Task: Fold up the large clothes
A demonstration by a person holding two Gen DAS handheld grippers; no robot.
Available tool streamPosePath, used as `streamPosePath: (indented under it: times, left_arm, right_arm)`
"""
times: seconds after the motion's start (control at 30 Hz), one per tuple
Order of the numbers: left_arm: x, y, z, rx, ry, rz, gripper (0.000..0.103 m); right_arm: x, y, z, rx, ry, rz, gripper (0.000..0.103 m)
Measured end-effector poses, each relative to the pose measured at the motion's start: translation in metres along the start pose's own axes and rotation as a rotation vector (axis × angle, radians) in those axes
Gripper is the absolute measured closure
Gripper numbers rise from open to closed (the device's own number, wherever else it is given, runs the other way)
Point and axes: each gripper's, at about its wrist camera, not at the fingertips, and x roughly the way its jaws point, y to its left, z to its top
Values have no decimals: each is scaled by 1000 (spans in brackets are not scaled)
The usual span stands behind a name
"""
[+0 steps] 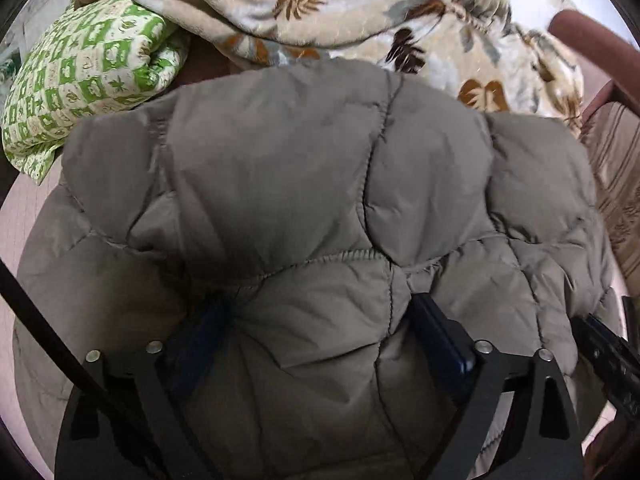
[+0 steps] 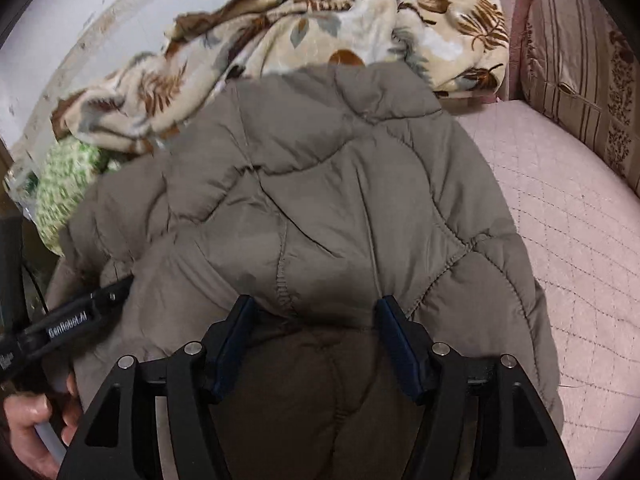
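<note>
The jacket (image 1: 320, 208) lies bunched on the sofa (image 2: 560, 200), before the blanket (image 1: 320, 12). Both the left gripper (image 1: 320, 320) and right gripper (image 2: 316, 320) have jaws apart, with jacket padding bulging between each pair.

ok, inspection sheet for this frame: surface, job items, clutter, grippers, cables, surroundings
Surface: pink quilted cover, bare to the right of the jacket.
Job's things: grey-brown puffer jacket, lying bunched on the cover, its near edge between both sets of fingers.
Clutter: leaf-print blanket heaped behind the jacket; green patterned pillow at back left.
Grippers: left gripper and right gripper, jaws apart with jacket fabric bulging between; whether either pinches it cannot be told.
Cables: thin dark line crossing the left wrist view, kind unclear.
Surroundings: striped cushion at right; pale wall behind.
</note>
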Motion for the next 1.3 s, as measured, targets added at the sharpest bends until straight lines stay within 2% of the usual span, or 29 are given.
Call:
streamPosePath:
  times: [0.07, 0.13, 0.27, 0.37, 0.43, 0.53, 0.67, 0.87, 0.93, 1.03, 1.3]
  left_arm:
    - [-6, 2, 1, -15, -1, 0, 11]
    - [-29, 5, -8, -16, -51, -22, 16]
    - [-86, 22, -52, -48, -173, -34, 16]
    - [-113, 48, -93, -119, -216, 19, 16]
    - [-119, 67, -105, -163, -209, 60, 16]
    - [-120, 87, -108, -205, -222, 89, 16]
    - [-112, 103, -107, -231, -204, 108, 16]
    - [-92, 109, -103, -238, -153, 120, 16]
    - [-85, 109, -103, -240, -125, 129, 16]
    - [-79, 109, -102, -259, -108, 136, 15]
    - [-72, 108, -98, -263, -104, 160, 12]
  right_arm:
    - [1, 0, 0, 6, 6, -5, 35]
    - [-9, -3, 3, 53, -9, 28, 35]
    - [-39, 7, 4, 65, -72, 53, 35]
    - [-59, 25, -3, 28, -96, 69, 35]
    - [-73, 39, -14, -15, -105, 82, 35]
    - [-89, 58, -29, -67, -126, 62, 35]
    - [-95, 67, -45, -58, -127, 81, 35]
    - [-60, 68, -46, -89, -79, 8, 35]
    - [-41, 63, -47, -88, -29, 15, 32]
    - [-31, 57, -49, -84, -5, 24, 30]
    - [-25, 59, -48, -121, 15, 27, 25]
